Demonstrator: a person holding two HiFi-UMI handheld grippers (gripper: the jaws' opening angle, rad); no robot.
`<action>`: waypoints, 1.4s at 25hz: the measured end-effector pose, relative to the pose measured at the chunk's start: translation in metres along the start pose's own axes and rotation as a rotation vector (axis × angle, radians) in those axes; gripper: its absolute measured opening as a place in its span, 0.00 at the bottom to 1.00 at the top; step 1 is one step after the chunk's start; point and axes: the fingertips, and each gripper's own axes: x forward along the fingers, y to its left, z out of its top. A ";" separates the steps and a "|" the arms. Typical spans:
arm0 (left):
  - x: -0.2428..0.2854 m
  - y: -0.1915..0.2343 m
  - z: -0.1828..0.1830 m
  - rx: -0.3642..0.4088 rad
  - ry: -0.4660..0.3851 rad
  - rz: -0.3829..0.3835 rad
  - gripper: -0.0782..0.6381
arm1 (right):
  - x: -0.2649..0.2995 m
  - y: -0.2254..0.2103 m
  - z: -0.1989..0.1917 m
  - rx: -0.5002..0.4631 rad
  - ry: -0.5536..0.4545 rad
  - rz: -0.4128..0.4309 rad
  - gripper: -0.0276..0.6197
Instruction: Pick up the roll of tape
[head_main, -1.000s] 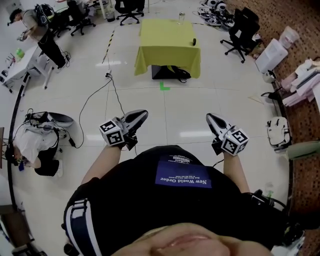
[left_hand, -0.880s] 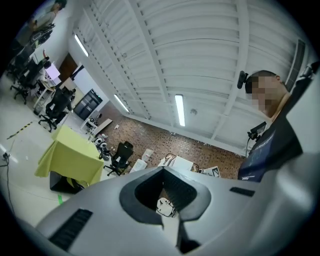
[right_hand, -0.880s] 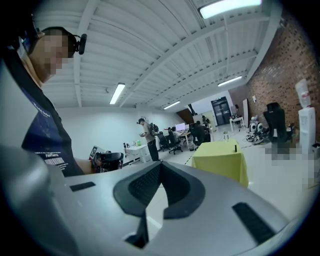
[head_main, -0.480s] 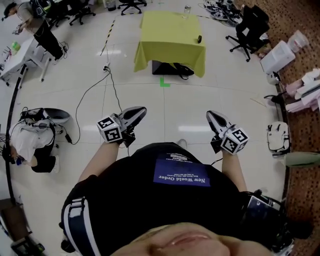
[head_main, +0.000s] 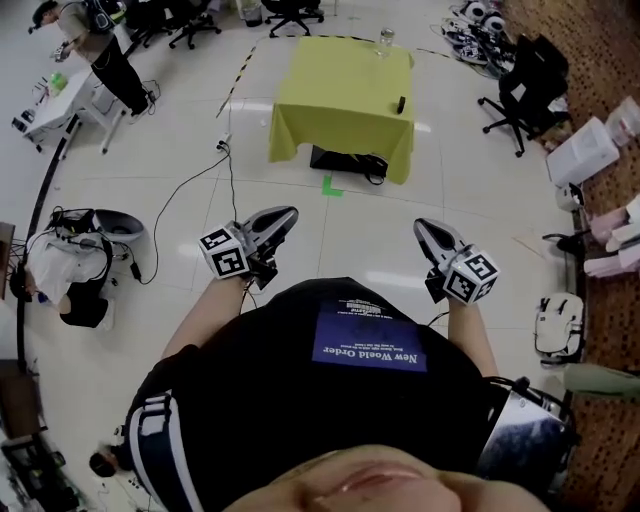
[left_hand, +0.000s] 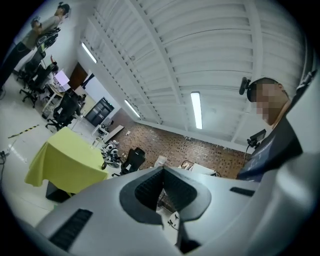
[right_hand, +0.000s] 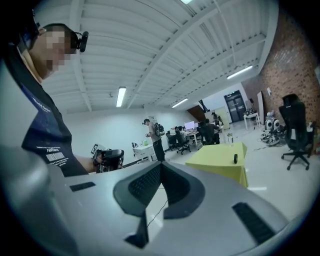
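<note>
The room is a big work hall with a shiny white tiled floor (head_main: 150, 230). At the far left of the head view a person (head_main: 95, 40) stands by a white desk (head_main: 45, 105), and black cables (head_main: 190, 190) run over the floor. The left gripper (head_main: 287, 214) is held out in front of a black shirt (head_main: 300, 400), its jaws pressed together with nothing in them. Ahead of it, well apart, stands the counter (head_main: 330, 100) under a yellow-green cloth that hangs down its sides. A green mark (head_main: 330, 185) is stuck on the floor just in front of it. The roll of tape (head_main: 400, 103), small and dark, lies near the counter's right edge. A clear container (head_main: 385, 40) stands at the far edge. The right gripper (head_main: 421, 226) is held beside the left one, its jaws closed on nothing too. Black office chairs (head_main: 525, 75) stand further right. Only the head view shows the green mark and the cables. Only the left gripper view shows the brick wall (left_hand: 200, 150) and the white ribbed ceiling with long lamps (left_hand: 196, 109). Only the right gripper view shows people sitting at desks (right_hand: 200, 132) far behind the counter.
</note>
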 end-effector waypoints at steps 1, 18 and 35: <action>0.015 0.000 0.000 0.005 0.001 -0.004 0.12 | -0.001 -0.013 0.003 0.000 -0.003 0.004 0.02; 0.129 0.112 0.033 -0.019 0.063 -0.135 0.12 | 0.058 -0.132 0.033 0.004 0.002 -0.106 0.02; 0.200 0.312 0.148 -0.005 0.155 -0.239 0.12 | 0.222 -0.237 0.100 0.033 -0.028 -0.260 0.02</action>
